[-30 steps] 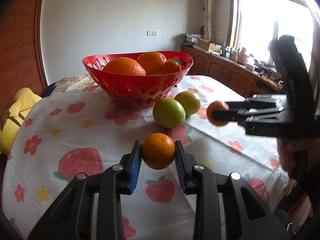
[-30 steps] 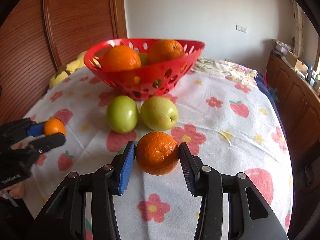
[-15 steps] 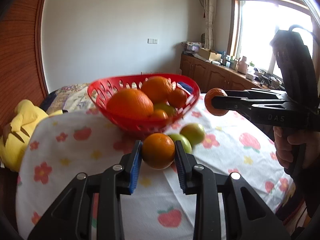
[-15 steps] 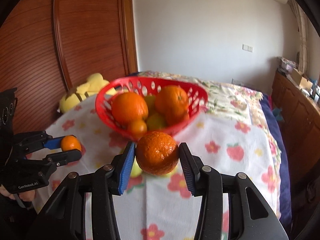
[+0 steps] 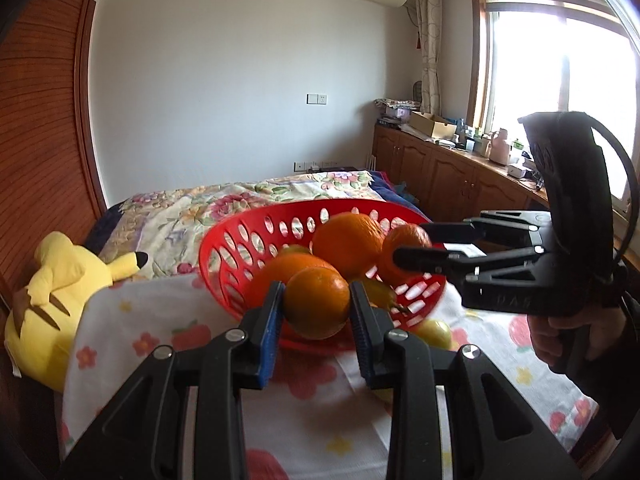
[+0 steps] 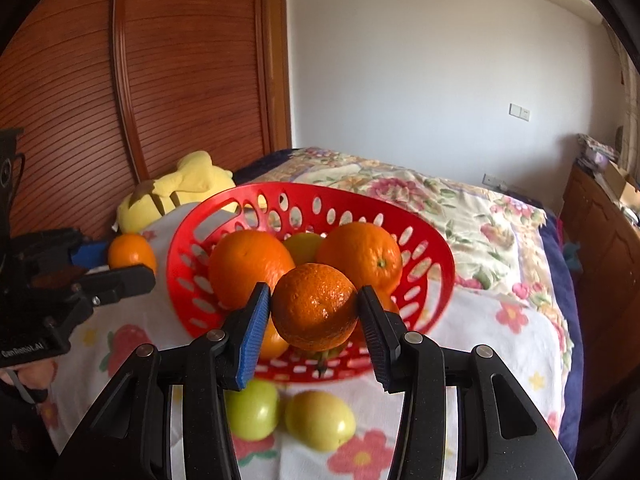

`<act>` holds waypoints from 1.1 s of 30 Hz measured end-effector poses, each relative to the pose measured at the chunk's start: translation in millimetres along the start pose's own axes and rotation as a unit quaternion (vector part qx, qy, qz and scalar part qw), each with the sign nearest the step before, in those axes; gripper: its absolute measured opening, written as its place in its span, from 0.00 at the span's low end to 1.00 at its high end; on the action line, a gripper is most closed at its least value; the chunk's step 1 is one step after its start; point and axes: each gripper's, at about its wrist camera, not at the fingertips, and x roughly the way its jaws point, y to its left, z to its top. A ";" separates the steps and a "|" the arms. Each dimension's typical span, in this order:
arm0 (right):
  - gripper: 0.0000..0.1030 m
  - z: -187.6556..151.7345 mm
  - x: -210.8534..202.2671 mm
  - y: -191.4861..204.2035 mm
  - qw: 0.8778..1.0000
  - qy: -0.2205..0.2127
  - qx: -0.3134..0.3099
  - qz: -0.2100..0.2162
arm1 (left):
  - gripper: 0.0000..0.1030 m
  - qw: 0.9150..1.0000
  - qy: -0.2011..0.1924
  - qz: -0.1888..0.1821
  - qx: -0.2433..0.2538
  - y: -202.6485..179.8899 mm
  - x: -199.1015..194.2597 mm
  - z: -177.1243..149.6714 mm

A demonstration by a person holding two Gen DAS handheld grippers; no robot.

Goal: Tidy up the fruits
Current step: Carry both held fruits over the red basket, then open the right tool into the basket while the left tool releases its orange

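My left gripper [image 5: 316, 312] is shut on a small orange [image 5: 317, 303] and holds it in the air at the near rim of the red perforated basket [image 5: 236, 240]. My right gripper [image 6: 315, 310] is shut on another orange [image 6: 314, 306], held above the basket's [image 6: 176, 256] near rim. The basket holds two large oranges [image 6: 248, 266] [image 6: 360, 254] and a greenish fruit behind them. Two green apples [image 6: 253, 412] [image 6: 320, 420] lie on the tablecloth in front of the basket. In the left wrist view the right gripper [image 5: 412, 246] shows at the right with its orange [image 5: 404, 252] over the basket.
A yellow plush toy [image 5: 60, 280] lies at the table's left edge beside the wooden wall. A floral bedspread [image 6: 420, 196] lies behind the basket. Wooden cabinets [image 5: 452, 176] with clutter stand under the window at the right. The tablecloth [image 5: 160, 336] has fruit and flower prints.
Both grippers have risen with their oranges and moved forward to the basket, so each orange now hangs at or over its rim. The apples stayed on the cloth.
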 end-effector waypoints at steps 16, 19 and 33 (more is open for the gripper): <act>0.45 -5.2 30.5 0.9 0.999 0.022 -0.013 0.023 | 0.30 1.000 0.017 0.013 -0.001 28.2 60.1 33.4; 0.46 -7.8 29.4 -0.1 0.999 0.021 -0.011 0.027 | 0.30 1.000 0.023 0.019 0.001 30.8 69.9 35.7; 0.48 -15.1 12.8 3.2 1.000 0.011 -0.002 0.023 | 0.36 0.999 0.030 0.030 -0.007 34.9 76.1 35.5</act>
